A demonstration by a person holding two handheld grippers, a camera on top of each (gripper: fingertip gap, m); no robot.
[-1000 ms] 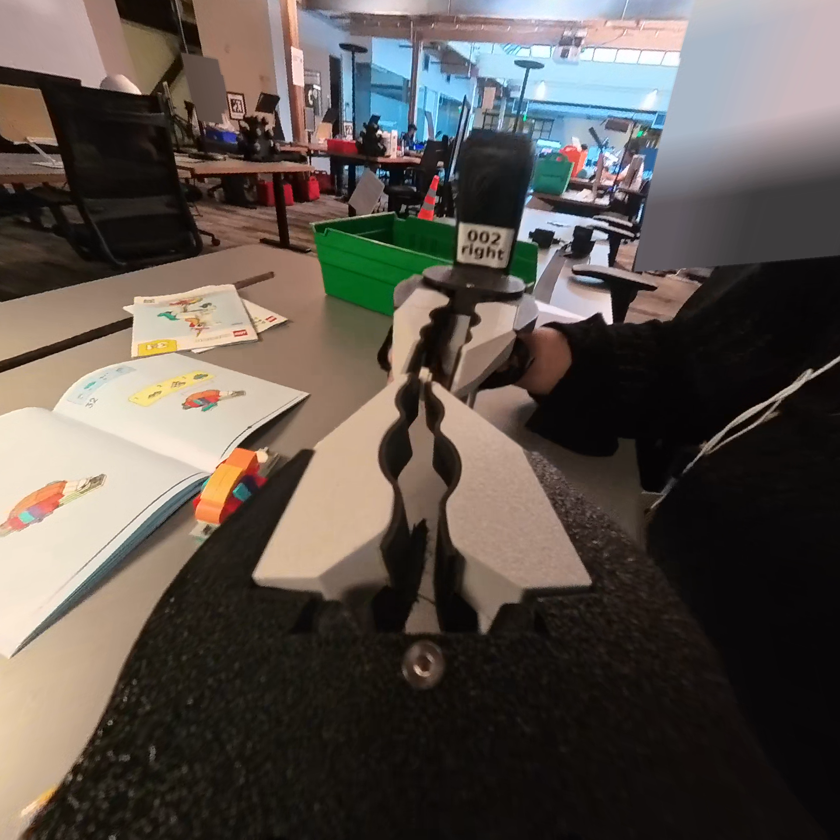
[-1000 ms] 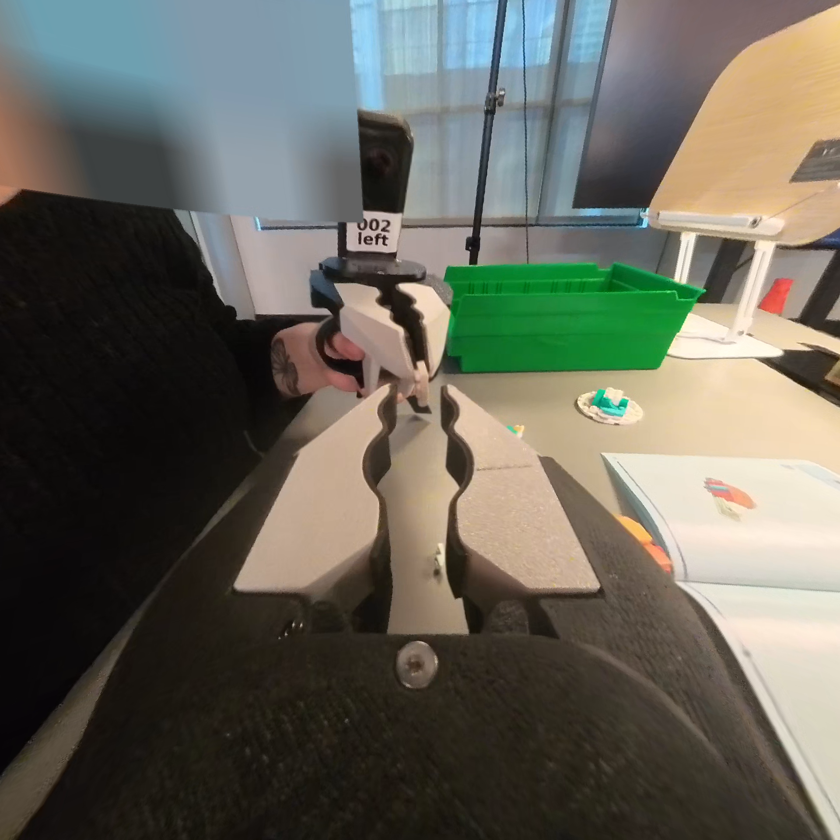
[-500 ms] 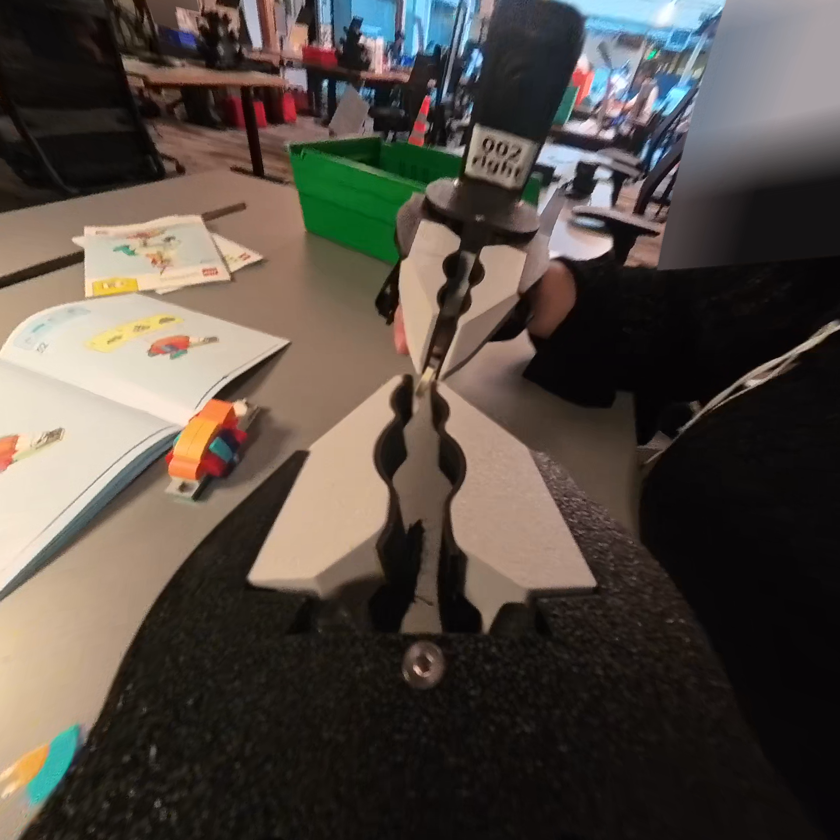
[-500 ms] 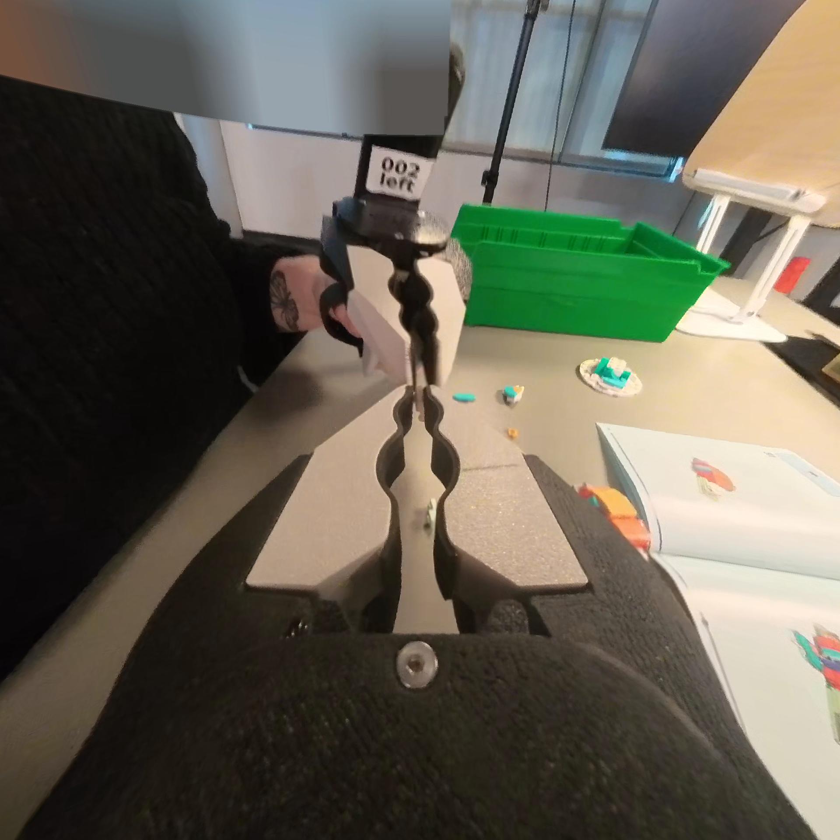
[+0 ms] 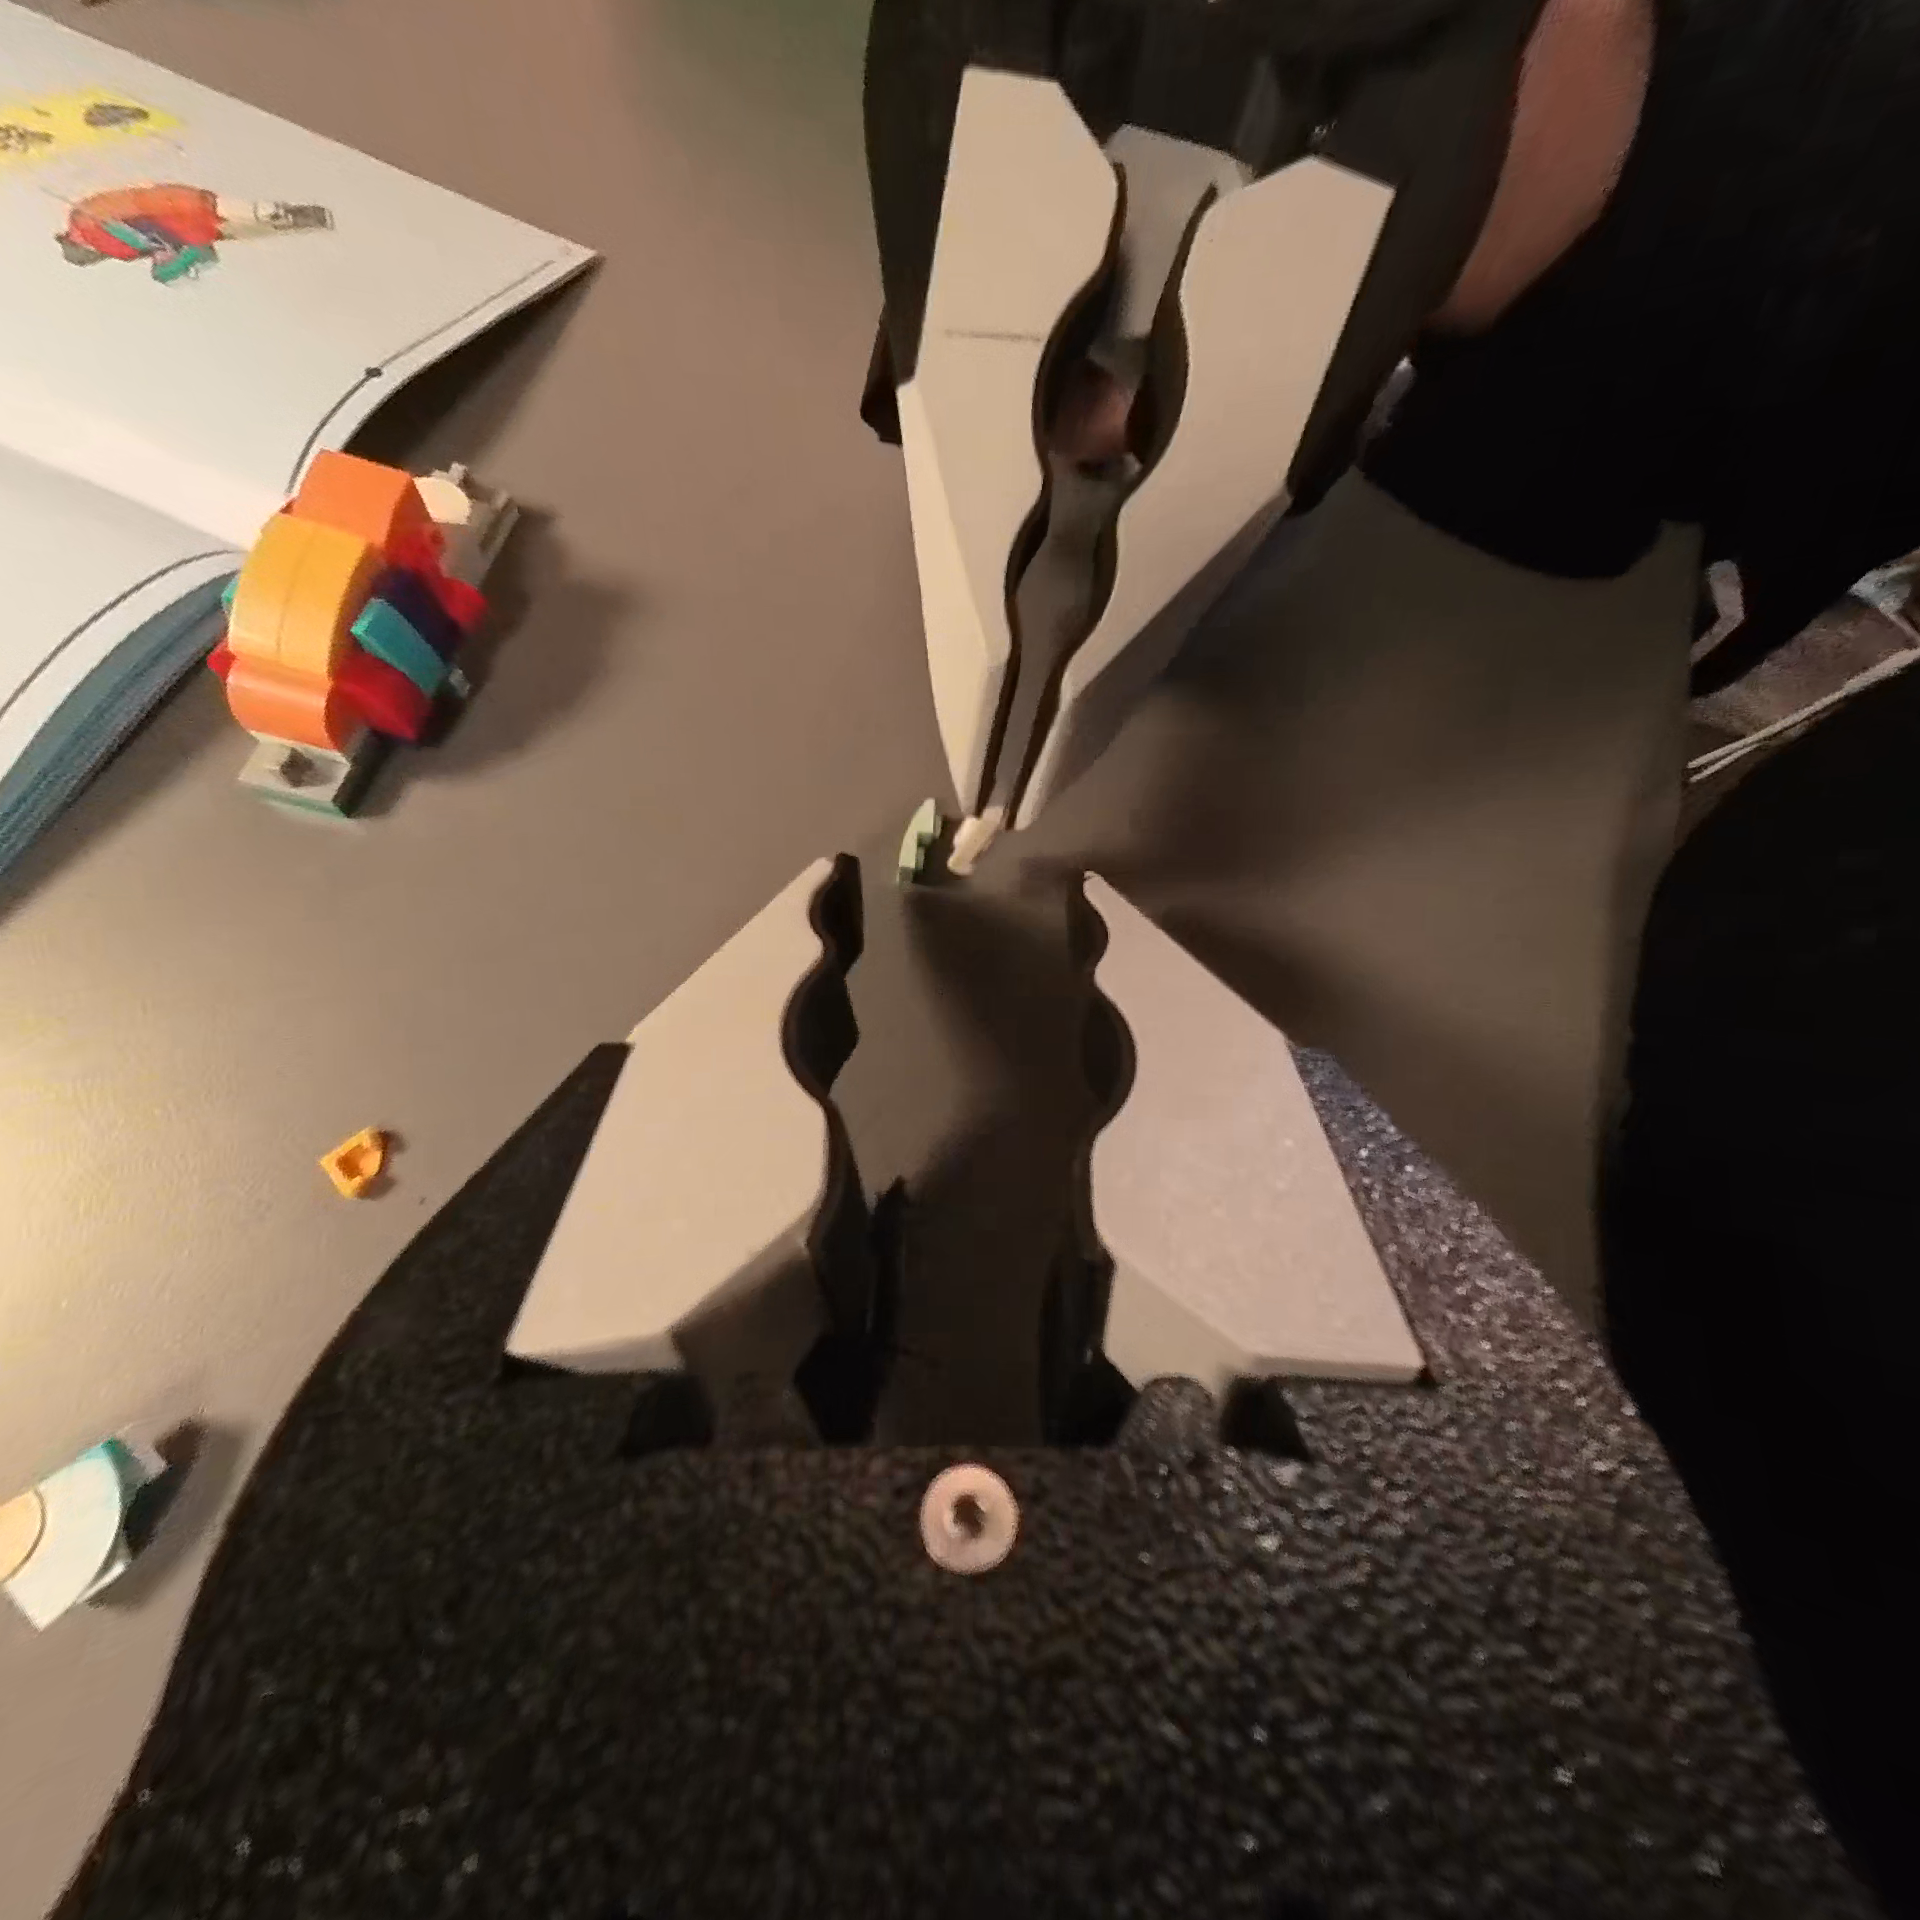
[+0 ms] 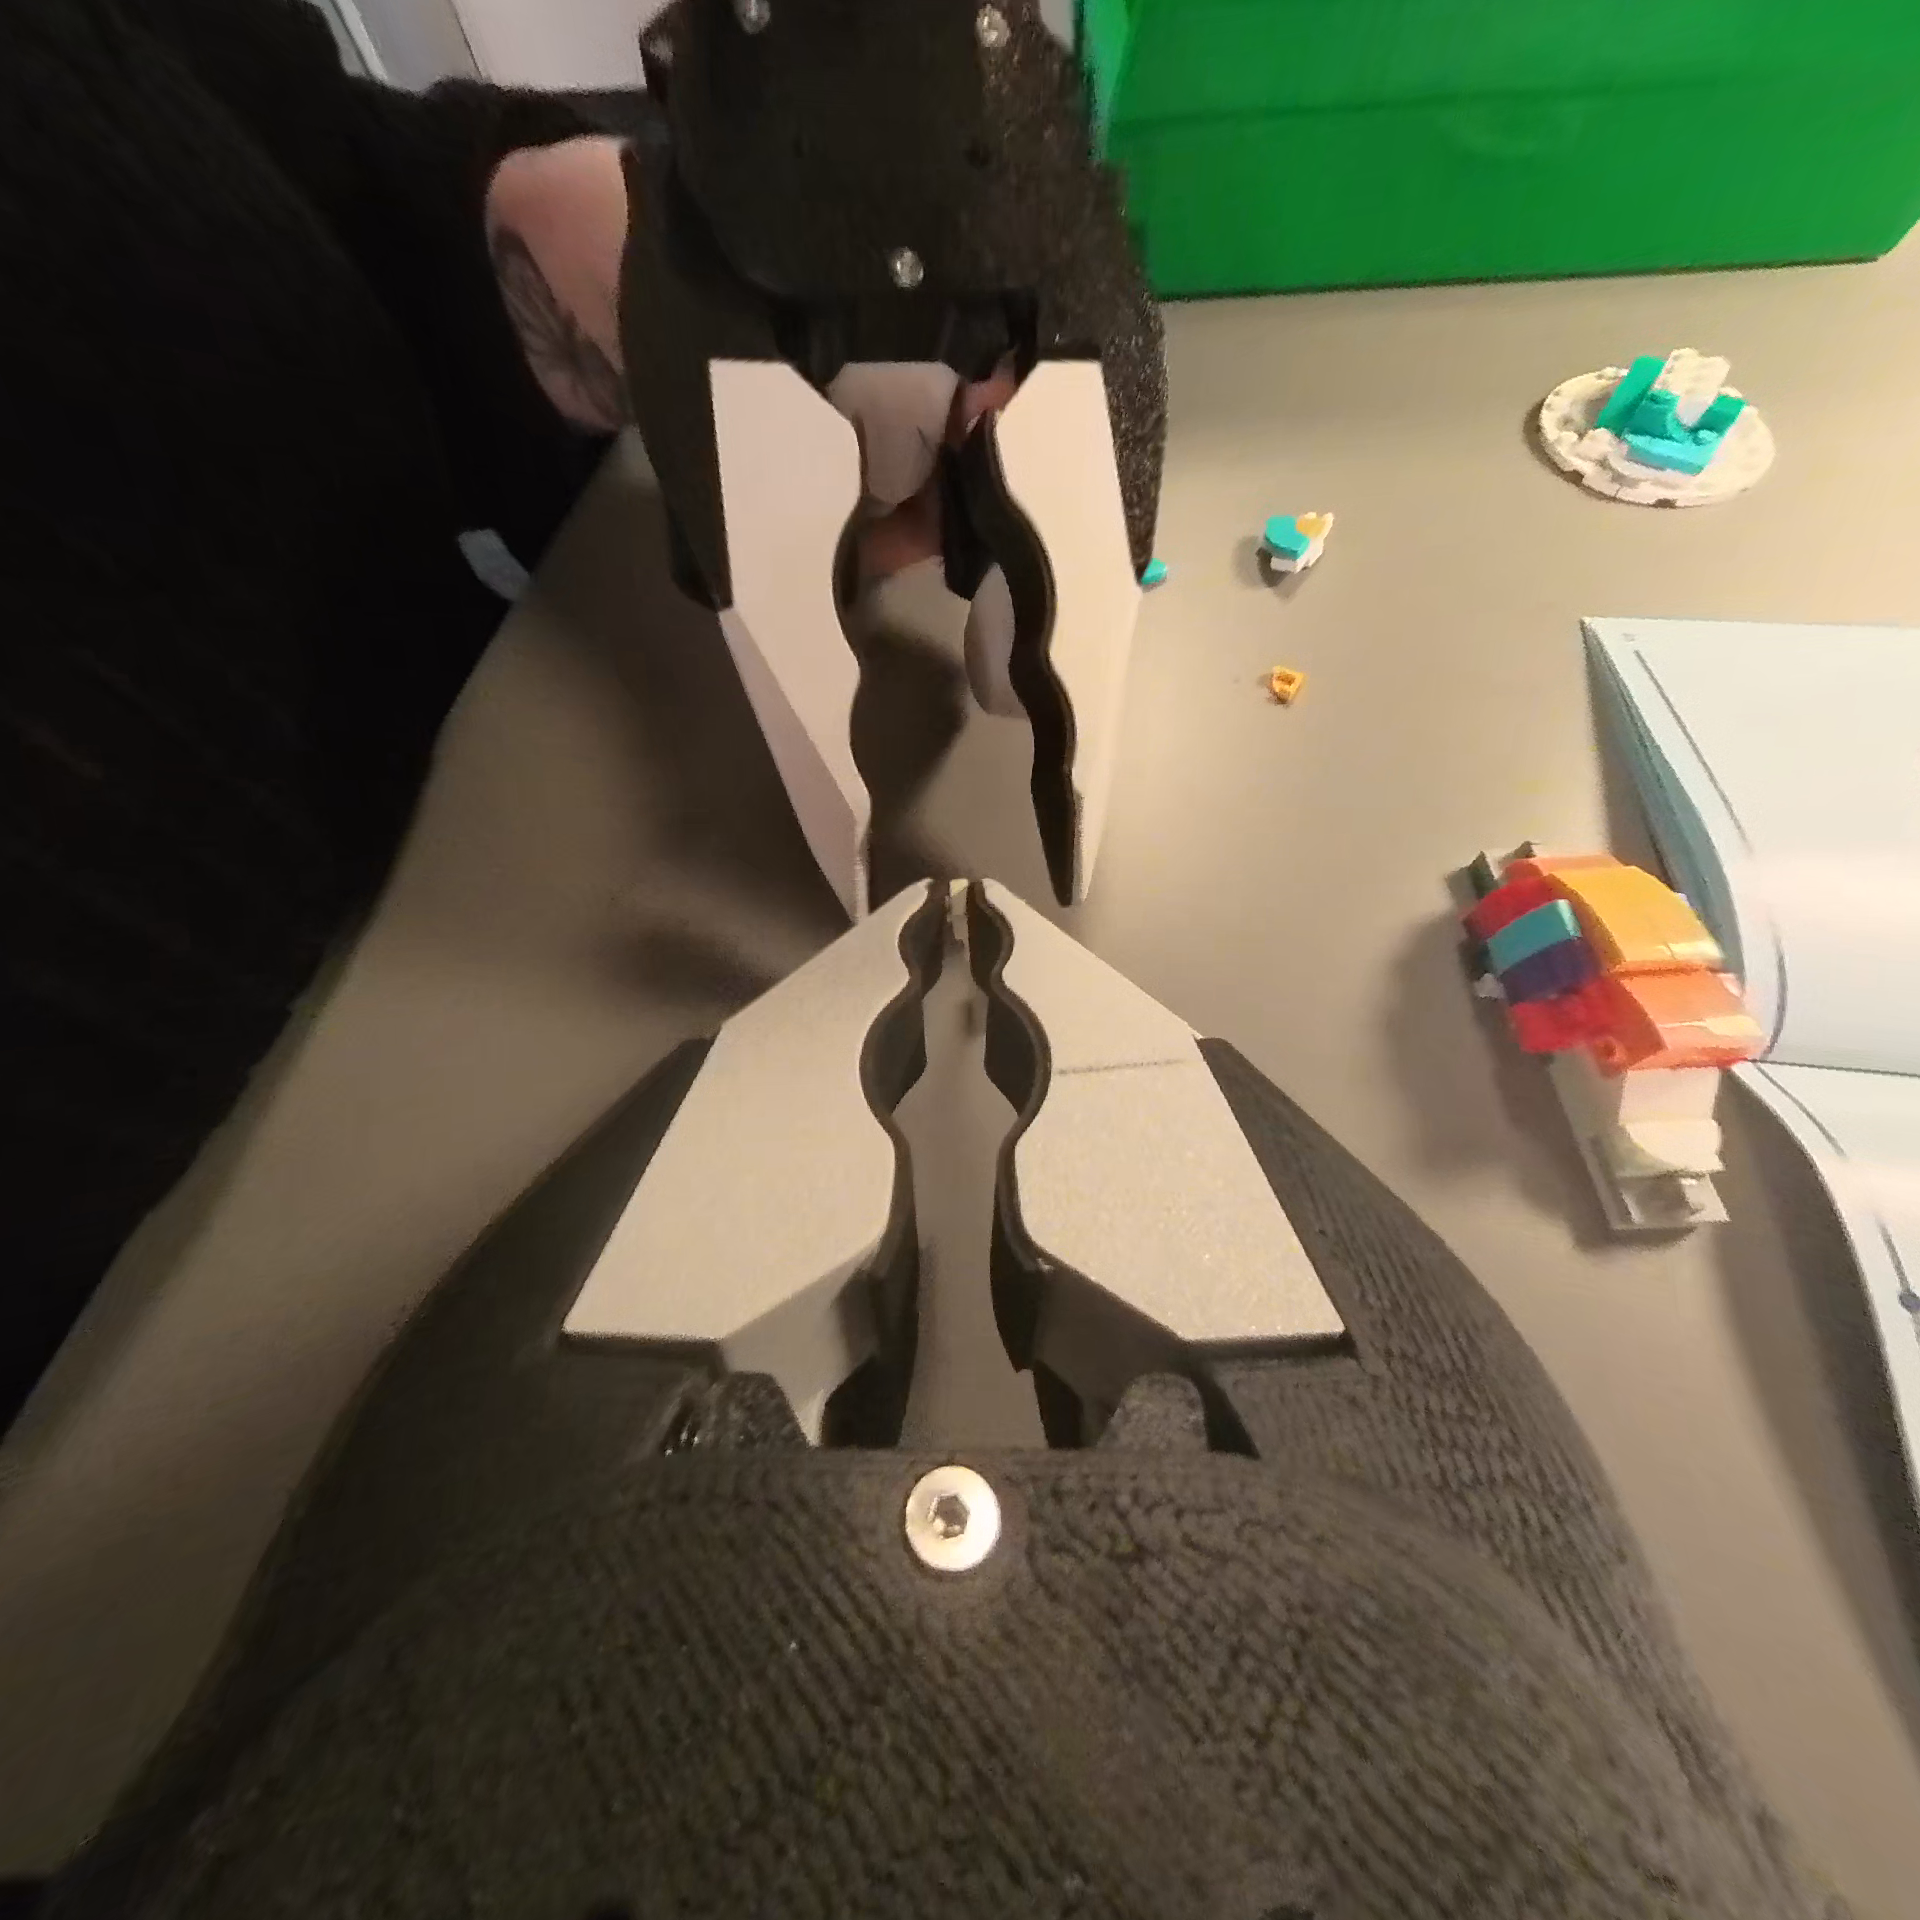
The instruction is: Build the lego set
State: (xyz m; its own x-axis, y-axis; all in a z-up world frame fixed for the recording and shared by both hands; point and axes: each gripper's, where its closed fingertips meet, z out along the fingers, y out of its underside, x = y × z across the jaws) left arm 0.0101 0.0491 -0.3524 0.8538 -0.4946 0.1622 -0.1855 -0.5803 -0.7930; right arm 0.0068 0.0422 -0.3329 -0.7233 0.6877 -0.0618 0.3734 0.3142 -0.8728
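My right gripper [image 6: 958,902] is shut on a tiny white lego piece [image 6: 954,906] at its tips, close above the grey table [image 6: 1299,1039]. In the left wrist view it comes down from above [image 5: 987,816], holding the white piece [image 5: 966,844]. A small pale green piece [image 5: 918,840] sits right beside that; I cannot tell if the two are joined. My left gripper [image 5: 966,878] is open and empty, its tips on either side of these pieces. The partly built orange, red and teal lego model [image 5: 343,623] lies to the left on the table, also seen in the right wrist view [image 6: 1590,977].
An open instruction booklet [image 5: 208,312] lies beside the model. Loose pieces lie about: a small orange one [image 5: 358,1164], a pale blue one [image 5: 73,1527], a teal and white one [image 6: 1294,540]. A white round plate with teal bricks [image 6: 1652,436] and a green bin [image 6: 1507,135] stand behind. Less than 4 cm separates the two grippers' tips.
My right gripper went from open to shut on the white piece. My left gripper, shut before, has opened. Both grippers have tilted down close to the table.
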